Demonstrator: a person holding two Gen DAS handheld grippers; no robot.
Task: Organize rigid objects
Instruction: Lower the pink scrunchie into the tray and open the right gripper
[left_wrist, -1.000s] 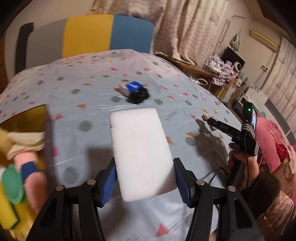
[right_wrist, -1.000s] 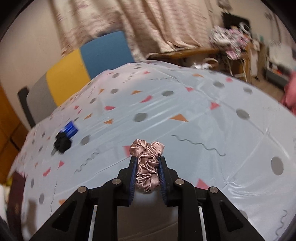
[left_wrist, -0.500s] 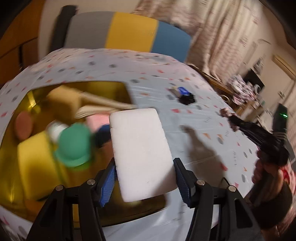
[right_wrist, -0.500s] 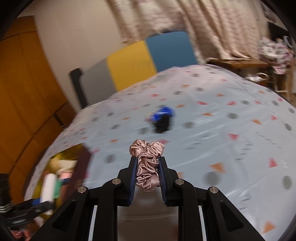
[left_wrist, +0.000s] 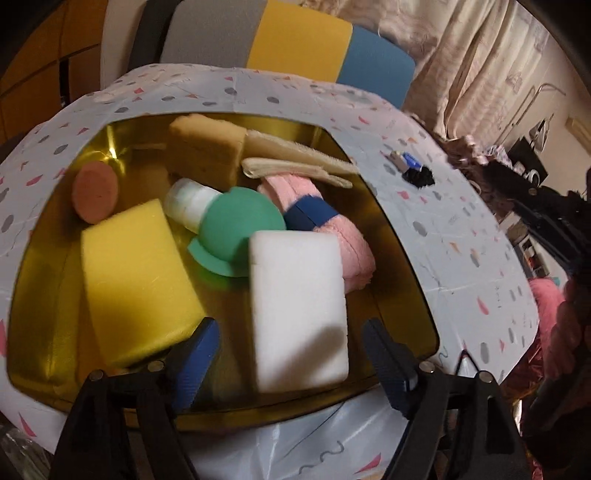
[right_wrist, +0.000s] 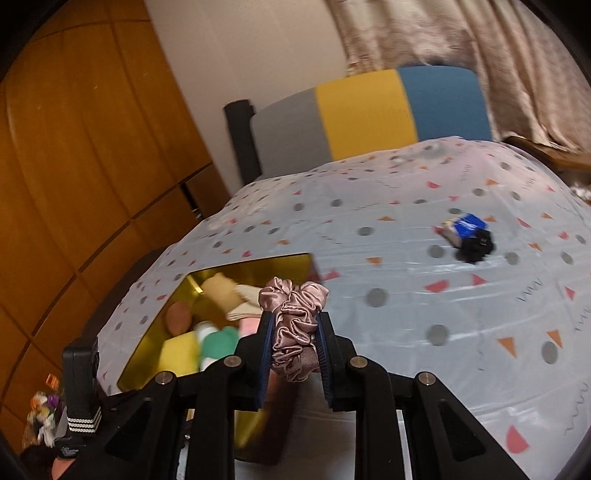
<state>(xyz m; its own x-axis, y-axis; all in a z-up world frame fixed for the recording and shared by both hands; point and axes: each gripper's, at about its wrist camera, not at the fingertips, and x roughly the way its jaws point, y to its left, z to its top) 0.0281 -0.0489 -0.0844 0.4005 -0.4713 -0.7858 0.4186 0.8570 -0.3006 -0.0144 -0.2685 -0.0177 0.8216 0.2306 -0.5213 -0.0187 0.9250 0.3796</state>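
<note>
My left gripper (left_wrist: 291, 354) is open over the gold tray (left_wrist: 402, 258). The white sponge block (left_wrist: 299, 314) lies free between its fingers, in the tray's near right part, touching neither pad. The tray also holds a yellow sponge (left_wrist: 136, 280), a green dome-shaped piece (left_wrist: 236, 232), a white bottle (left_wrist: 188, 203), a pink towel (left_wrist: 343, 243), a tan sponge (left_wrist: 207, 151) and a round pink puff (left_wrist: 94, 192). My right gripper (right_wrist: 293, 343) is shut on a pink satin scrunchie (right_wrist: 295, 325), held above the tray's right edge (right_wrist: 255, 266).
A small blue packet (right_wrist: 465, 227) and a black scrunchie (right_wrist: 476, 245) lie together on the patterned tablecloth (right_wrist: 406, 295) to the right of the tray; they also show in the left wrist view (left_wrist: 413, 170). A grey, yellow and blue chair back (right_wrist: 369, 118) stands behind the table.
My left gripper swung left over the tray, opened and let go of the white sponge, which now lies in the tray. My right gripper moved left toward the tray with the scrunchie.
</note>
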